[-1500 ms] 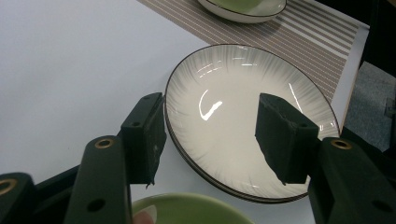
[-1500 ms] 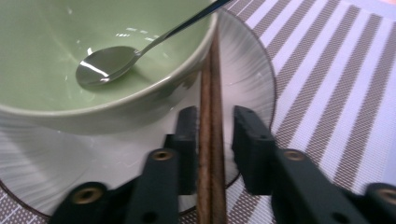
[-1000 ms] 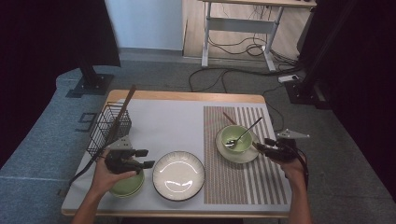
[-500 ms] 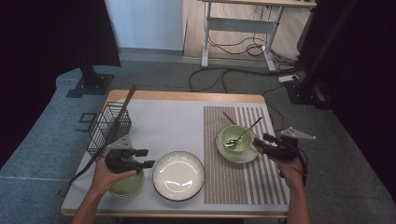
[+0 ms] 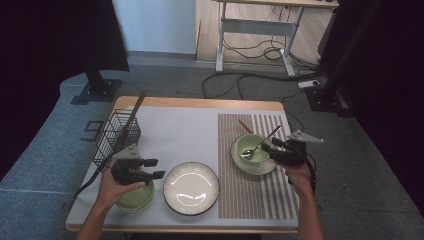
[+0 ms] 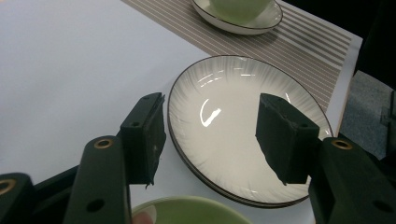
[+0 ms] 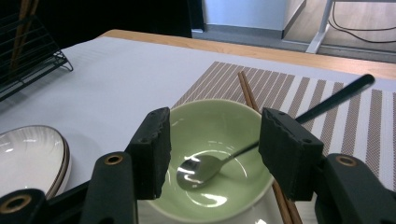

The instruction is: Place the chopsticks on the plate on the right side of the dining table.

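Step in hand: you had the spoon (image 7: 212,164) lying in the green bowl (image 7: 212,154) and your right gripper (image 5: 278,149) empty beside it; I judge the spoon-placing step done.
Next move: likely calls for you to clear that hand off the bowl's rim without nudging the spoon handle that sticks out toward the upper right.
Left gripper (image 5: 152,168): at the lower left of the high view, over a second green bowl (image 5: 136,197); its jaws were wide apart and gripped nothing, with the white plate (image 6: 243,126) seen beyond them.
Right gripper: its jaws had just been opening and stood apart, nothing between them; the pads touched neither bowl nor spoon.
Bowl's place: on a saucer (image 5: 260,167) on the striped mat (image 5: 260,200), right of centre.
Farther off: chopsticks (image 7: 247,91) lay beside the bowl; a wire rack (image 5: 117,135) stood at the table's left.
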`<act>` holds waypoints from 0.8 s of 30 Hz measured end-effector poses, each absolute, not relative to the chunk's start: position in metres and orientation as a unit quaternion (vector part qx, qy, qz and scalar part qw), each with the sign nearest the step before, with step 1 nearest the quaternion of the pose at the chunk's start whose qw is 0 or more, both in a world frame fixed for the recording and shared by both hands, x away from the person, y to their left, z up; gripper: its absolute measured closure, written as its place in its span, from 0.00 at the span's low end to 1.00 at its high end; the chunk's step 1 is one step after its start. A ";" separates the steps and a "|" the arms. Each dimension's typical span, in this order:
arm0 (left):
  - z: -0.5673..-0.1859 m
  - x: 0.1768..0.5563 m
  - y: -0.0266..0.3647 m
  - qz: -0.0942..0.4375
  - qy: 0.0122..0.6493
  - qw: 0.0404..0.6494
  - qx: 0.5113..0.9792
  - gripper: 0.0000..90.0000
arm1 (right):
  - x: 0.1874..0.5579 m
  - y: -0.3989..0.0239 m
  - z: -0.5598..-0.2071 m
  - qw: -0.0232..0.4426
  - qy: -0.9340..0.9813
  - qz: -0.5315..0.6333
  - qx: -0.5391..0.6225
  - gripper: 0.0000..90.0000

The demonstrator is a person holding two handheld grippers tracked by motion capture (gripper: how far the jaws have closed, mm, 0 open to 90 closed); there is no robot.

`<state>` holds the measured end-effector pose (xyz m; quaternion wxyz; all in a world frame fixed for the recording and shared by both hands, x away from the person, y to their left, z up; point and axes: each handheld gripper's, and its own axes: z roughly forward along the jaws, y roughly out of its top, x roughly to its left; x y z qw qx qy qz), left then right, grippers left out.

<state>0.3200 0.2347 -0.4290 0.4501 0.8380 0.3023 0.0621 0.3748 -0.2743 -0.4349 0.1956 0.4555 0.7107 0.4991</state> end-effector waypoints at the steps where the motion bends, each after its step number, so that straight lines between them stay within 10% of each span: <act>1: -0.429 0.320 0.235 0.062 0.302 0.451 0.837 0.47 | 0.377 -0.272 -0.435 0.193 0.711 0.498 0.457 0.49; 24: -0.428 0.320 0.236 0.059 0.301 0.454 0.836 0.47 | 0.416 -0.235 -0.434 0.186 0.720 0.469 0.477 0.46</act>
